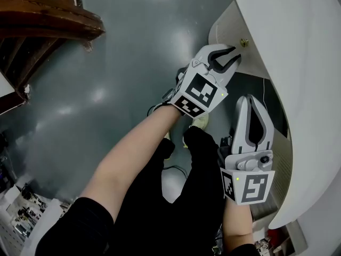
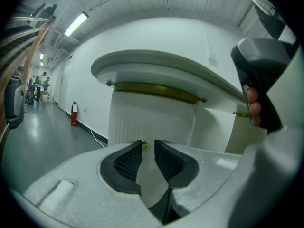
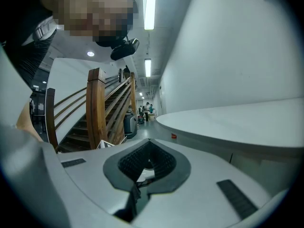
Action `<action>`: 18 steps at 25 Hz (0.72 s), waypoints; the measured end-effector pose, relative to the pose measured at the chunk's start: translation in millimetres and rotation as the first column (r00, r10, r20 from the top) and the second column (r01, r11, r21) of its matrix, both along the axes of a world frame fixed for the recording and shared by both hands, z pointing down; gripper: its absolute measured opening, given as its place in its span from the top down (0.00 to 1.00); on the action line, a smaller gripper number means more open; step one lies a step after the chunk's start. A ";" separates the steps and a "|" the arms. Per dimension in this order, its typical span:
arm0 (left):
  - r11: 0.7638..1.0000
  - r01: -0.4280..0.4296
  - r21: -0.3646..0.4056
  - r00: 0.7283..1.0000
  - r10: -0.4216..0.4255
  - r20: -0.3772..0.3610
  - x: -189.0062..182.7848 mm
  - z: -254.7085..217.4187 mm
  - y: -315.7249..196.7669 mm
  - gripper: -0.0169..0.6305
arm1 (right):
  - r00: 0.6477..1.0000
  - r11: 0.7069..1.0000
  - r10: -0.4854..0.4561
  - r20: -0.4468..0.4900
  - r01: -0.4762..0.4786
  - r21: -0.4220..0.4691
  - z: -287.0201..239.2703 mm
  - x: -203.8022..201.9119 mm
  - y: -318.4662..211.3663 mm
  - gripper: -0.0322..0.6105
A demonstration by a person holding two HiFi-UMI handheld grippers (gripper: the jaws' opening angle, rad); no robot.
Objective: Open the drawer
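Head view: left gripper (image 1: 236, 56), jaws apart and clamping nothing, points at the brass drawer knob (image 1: 244, 42) just beyond its tips, under the desk (image 1: 298, 63) edge; right gripper (image 1: 250, 101), jaws together, lies alongside.

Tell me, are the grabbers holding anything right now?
Nothing is held. The left gripper has its jaws apart, aimed at the small brass drawer knob but not gripping it. The right gripper is shut and empty.

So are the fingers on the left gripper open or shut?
Open. The left gripper shows a clear gap between its fingers, with nothing pinched; the small brass knob lies just past their tips.
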State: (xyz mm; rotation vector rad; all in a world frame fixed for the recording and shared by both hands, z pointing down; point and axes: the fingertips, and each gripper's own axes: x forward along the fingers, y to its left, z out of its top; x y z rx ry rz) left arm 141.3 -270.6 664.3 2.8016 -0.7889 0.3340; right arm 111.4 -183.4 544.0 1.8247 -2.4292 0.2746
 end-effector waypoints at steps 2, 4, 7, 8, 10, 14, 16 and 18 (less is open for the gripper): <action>1.000 -0.002 0.011 1.000 0.002 0.007 3.5 7.9 -9.3 0.83 | 1.000 1.000 0.007 0.003 -0.007 0.002 6.1 2.1 -3.4 0.93; 1.000 -0.010 0.022 1.000 0.010 0.014 7.7 13.8 -16.6 0.82 | 1.000 1.000 0.014 0.007 -0.014 0.003 11.3 3.5 -6.5 0.93; 0.999 -0.026 0.031 0.999 0.025 0.021 16.2 21.1 -22.6 0.80 | 1.000 1.000 0.019 0.006 -0.019 0.001 17.4 6.1 -7.7 0.93; 0.999 -0.028 0.034 0.999 0.028 0.022 18.5 23.1 -24.4 0.80 | 1.000 1.000 0.018 0.004 -0.018 -0.001 19.6 6.7 -7.4 0.93; 0.999 -0.030 0.040 0.999 0.029 0.022 21.9 26.9 -27.4 0.78 | 1.000 1.000 0.016 0.000 -0.016 -0.007 24.1 8.6 -6.0 0.93; 0.999 -0.034 0.035 0.999 0.034 0.013 27.6 32.7 -32.2 0.78 | 1.000 1.000 0.023 -0.005 -0.023 -0.020 30.0 13.2 -3.7 0.93; 0.999 -0.036 0.036 0.999 0.036 0.007 31.1 31.7 -34.5 0.78 | 1.000 0.999 0.025 -0.007 -0.025 -0.025 30.7 17.0 -1.9 0.93; 0.998 -0.045 0.045 0.999 0.045 0.016 36.5 30.6 -35.7 0.78 | 1.000 0.999 0.026 -0.007 -0.026 -0.026 29.9 21.8 0.2 0.93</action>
